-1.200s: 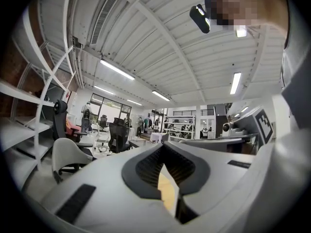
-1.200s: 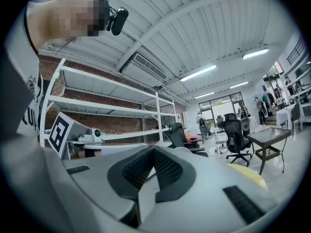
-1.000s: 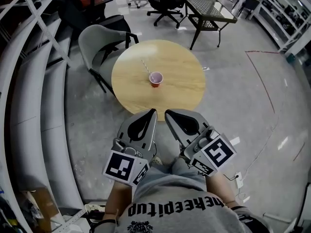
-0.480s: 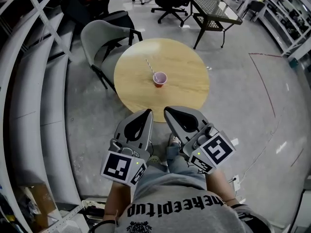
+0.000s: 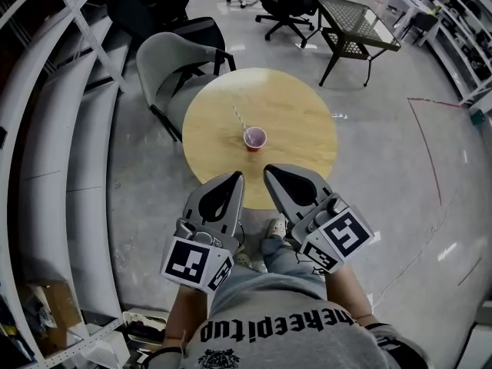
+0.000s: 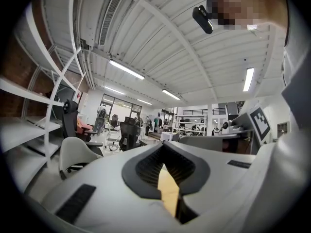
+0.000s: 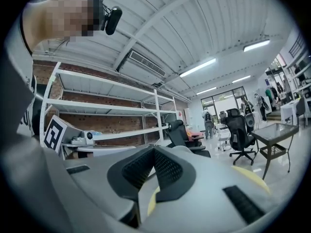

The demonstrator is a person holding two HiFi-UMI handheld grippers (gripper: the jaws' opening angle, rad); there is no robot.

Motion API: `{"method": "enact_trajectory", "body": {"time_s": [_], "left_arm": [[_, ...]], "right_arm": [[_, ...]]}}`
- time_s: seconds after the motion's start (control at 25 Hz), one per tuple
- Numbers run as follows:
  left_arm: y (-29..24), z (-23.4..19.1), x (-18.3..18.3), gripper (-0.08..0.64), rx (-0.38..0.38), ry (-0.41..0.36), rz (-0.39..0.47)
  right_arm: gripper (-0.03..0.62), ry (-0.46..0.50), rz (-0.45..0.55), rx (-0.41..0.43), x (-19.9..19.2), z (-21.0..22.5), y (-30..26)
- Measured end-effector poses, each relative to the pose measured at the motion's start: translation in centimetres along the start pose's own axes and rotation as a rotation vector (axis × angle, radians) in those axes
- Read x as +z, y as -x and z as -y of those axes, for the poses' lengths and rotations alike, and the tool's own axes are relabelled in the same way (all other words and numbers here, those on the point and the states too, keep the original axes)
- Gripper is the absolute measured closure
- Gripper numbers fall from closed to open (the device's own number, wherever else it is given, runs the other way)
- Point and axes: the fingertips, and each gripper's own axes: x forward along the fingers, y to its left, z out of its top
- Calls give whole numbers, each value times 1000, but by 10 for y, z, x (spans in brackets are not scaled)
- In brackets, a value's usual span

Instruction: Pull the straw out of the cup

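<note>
The left gripper (image 5: 237,178) and right gripper (image 5: 270,172) are hanging with jaws tip-to-tip, gripping nothing. On the round wooden surface (image 5: 296,114), the striped straw (image 5: 239,118) is leaning from a red cup (image 5: 254,138). It is probably light and crushable, suiting a gentle pinch above the rim.

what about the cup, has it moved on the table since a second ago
No. The cup still sits near the middle of the round table, straw leaning toward the grey chair; only the camera shifted.
</note>
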Motion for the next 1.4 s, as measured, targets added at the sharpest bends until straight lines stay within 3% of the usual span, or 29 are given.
{"method": "enact_trajectory", "body": {"time_s": [0.88,1.4], "left_arm": [[-121,6,4,520,177,-38,1],[-133,-3,-5,520,264,-72,-20]], "right_arm": [[565,-46,-7,136,9,134,-16],[565,-101,-38,183,-11,160,-33]]}}
